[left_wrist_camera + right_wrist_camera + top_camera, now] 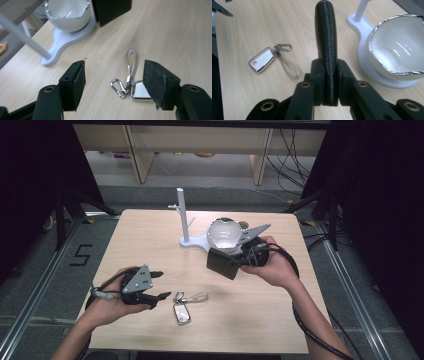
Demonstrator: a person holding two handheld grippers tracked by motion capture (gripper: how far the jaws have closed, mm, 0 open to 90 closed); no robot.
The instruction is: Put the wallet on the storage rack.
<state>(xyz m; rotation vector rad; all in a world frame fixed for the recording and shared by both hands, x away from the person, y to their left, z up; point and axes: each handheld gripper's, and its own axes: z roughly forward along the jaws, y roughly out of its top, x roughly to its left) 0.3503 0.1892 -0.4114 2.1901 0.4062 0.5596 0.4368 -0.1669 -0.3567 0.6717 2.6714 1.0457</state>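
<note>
A silver key fob point(182, 313) with a carabiner and a cord loop lies on the wooden table point(260, 320), near its front. My left gripper point(163, 285) hovers open just left of the key fob. In the left gripper view the key fob point(140, 91) sits low between the jaws of the left gripper point(115, 68), close to the right one. My right gripper point(241, 262) is shut on a black textured wallet point(222, 263), held above the table beside a white bowl point(225, 234). Seen edge-on, the wallet point(326, 30) sticks up from the clamped right gripper point(329, 75).
A white stand has a flat base point(195, 241) with an upright pole point(181, 210) and carries the bowl at the table's back centre. Cables trail from both grippers. Dark frames and shelving surround the table.
</note>
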